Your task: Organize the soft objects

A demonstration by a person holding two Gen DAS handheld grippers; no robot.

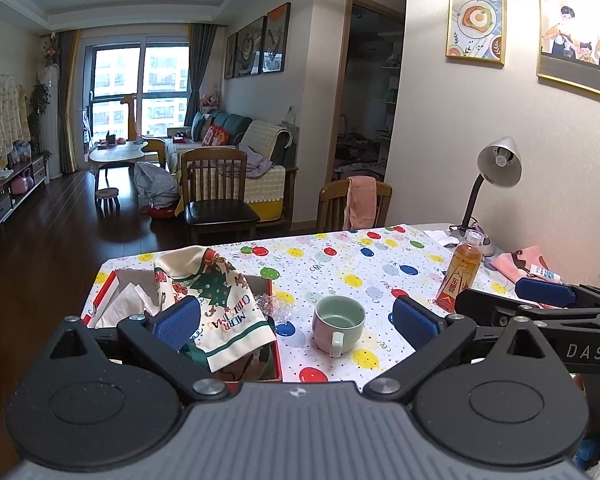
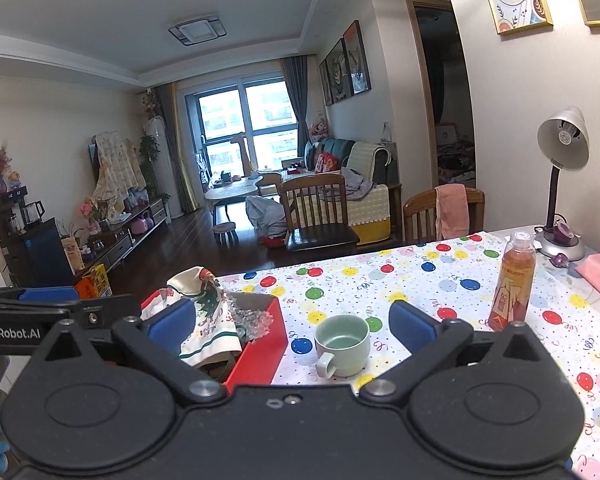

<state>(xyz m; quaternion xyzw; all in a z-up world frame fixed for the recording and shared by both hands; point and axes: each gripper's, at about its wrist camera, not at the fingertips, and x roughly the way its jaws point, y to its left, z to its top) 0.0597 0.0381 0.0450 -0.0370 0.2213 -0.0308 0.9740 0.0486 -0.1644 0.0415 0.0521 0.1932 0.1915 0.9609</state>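
Nearest to the cameras, the left gripper (image 1: 296,322) and the right gripper (image 2: 292,326) are both held above the near edge of the desk (image 1: 380,264), and the fingers of each are spread wide with nothing between the blue pads. Just behind them a pale green mug (image 1: 339,323) is seen standing upright on the balloon-patterned cloth, its handle turned toward the viewer. To the left of the mug the red box (image 2: 260,354) is placed, and a Christmas towel (image 1: 216,300) is draped over its near wall — part of it hangs inside, part outside, so it is judged as not yet properly stored. Some crumpled clear plastic (image 2: 250,318) and white paper (image 1: 126,304) lie in the box too. For the step in hand, it seems that the towel should be pinched at a thick fold, not at the thin hem, and lifted a little before it is pushed down, so that the box is not dragged along; the other gripper could be used to steady the red wall. The mug should be avoided while the fingers are moved across. Further back on the right an orange drink bottle (image 1: 460,272) stands, and near it a pink cloth (image 1: 518,266) lies beside the lamp (image 1: 496,168) — possibly another soft object to be collected. Behind the desk, chairs are seen.
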